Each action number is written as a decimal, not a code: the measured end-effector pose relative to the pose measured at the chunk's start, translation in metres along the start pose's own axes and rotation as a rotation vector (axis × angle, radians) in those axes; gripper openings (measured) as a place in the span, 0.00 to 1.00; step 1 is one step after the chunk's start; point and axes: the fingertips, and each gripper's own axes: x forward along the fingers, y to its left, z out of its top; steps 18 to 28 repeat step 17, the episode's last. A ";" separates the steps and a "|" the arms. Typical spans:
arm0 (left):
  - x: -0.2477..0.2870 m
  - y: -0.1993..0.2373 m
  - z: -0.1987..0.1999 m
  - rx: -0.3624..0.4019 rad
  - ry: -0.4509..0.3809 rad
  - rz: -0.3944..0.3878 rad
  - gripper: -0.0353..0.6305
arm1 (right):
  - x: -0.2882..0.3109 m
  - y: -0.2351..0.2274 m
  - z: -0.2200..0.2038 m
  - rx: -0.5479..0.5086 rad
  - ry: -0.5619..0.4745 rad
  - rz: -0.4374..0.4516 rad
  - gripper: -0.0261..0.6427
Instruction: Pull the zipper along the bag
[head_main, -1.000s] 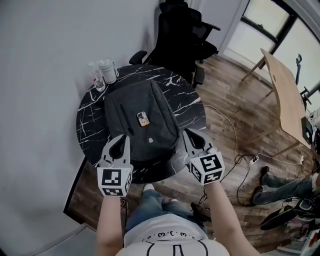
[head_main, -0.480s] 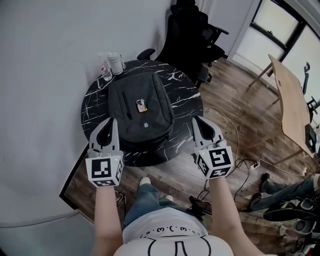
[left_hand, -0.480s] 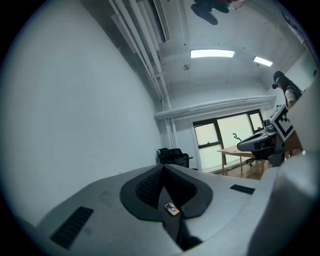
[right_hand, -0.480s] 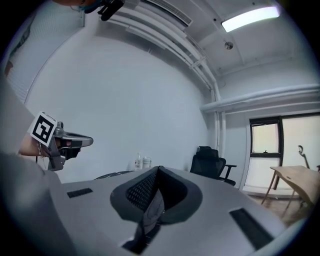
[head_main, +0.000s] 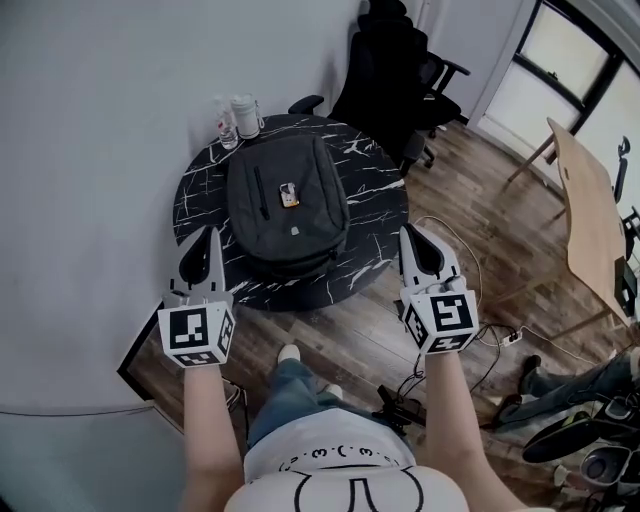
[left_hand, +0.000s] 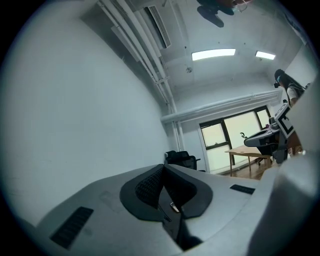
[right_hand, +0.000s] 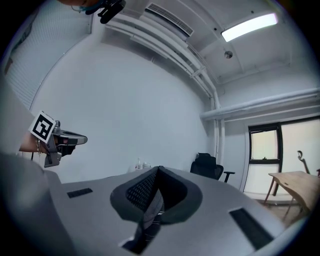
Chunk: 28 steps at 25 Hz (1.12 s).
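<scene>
Two grippers sit nearest us, one in each hand, with bare forearms behind them. The left gripper (head_main: 211, 236) and the right gripper (head_main: 409, 234) are smooth grey moulded plastic. Each tapers to a point and has dark pads with a fine grid texture. In both gripper views the jaws are pressed together tip to tip with nothing pinched between them. Each gripper carries a white cube (head_main: 197, 335) printed with black square markers. These are blocky patterns, not letters.

Below us we see blue jeans (head_main: 290, 400) and a pale shirt. The shirt's dark print is too warped for us to read.

Next out is the round table (head_main: 368, 195), a glossy black marble-look top with thin white veins. The grippers flank its near rim and are well apart from the bag.

A dark grey woven-fabric backpack (head_main: 285, 205) lies flat in the middle of the table. It is a rounded oblong, and its zipper (head_main: 262, 192) shows as a straight dark line down the front panel. The puller is too small for us to make out. A small pale tag (head_main: 289, 195) lies beside that line, its lettering unreadable.

At the far rim two clear plastic bottles (head_main: 240, 118) stand together. Beyond them are a black office chair (head_main: 395, 60), a plank-wood floor (head_main: 470, 220) with loose cables (head_main: 470, 300), and a light wooden desk (head_main: 585, 215).
</scene>
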 end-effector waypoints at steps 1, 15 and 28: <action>-0.001 -0.003 0.003 0.011 -0.001 -0.004 0.08 | -0.003 0.001 0.003 -0.004 -0.002 -0.002 0.12; -0.013 -0.002 0.081 0.061 -0.076 -0.019 0.08 | -0.024 0.006 0.090 -0.067 -0.107 -0.042 0.12; -0.015 -0.004 0.085 0.067 -0.081 -0.023 0.08 | -0.026 0.008 0.093 -0.072 -0.112 -0.042 0.12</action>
